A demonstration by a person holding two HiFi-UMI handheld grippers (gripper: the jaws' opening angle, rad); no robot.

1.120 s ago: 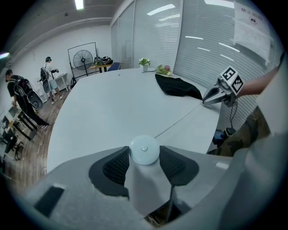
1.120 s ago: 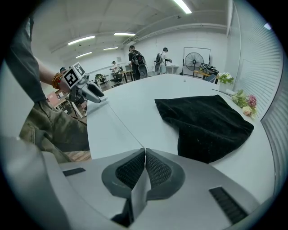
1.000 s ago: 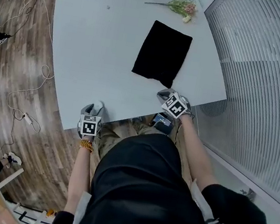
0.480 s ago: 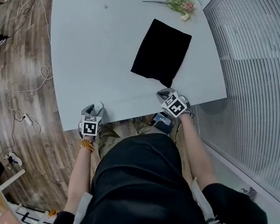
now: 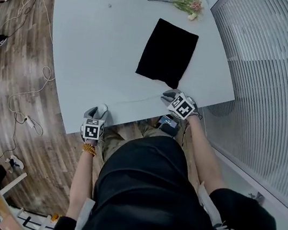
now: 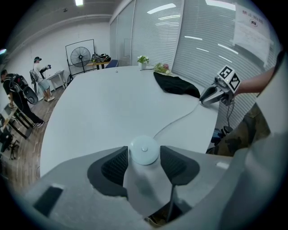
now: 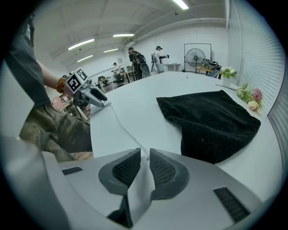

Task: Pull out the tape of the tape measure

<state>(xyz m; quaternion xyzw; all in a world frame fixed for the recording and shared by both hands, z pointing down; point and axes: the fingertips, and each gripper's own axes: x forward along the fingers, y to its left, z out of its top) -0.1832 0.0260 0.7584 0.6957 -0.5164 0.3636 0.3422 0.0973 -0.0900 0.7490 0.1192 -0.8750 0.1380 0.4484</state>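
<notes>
Left gripper (image 6: 144, 151) grips the round white tape measure case (image 6: 144, 155) between its jaws at the near edge of the table (image 5: 85, 42). Only its own view shows the case; the head view is too small to make it out. Right gripper (image 7: 144, 155), jaws nearly together, pinches the thin white tape (image 7: 120, 122), which runs across the tabletop between the two, just beside a black cloth (image 5: 167, 53).

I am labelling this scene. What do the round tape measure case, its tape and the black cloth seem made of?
Tape measure case: likely plastic; smooth, pale, faint sheen, centre rivet.
Tape: perhaps soft vinyl or fabric; thin, white, lies in a loose curve.
Black cloth: textile, matte fuzzy nap, soft folds.
</notes>
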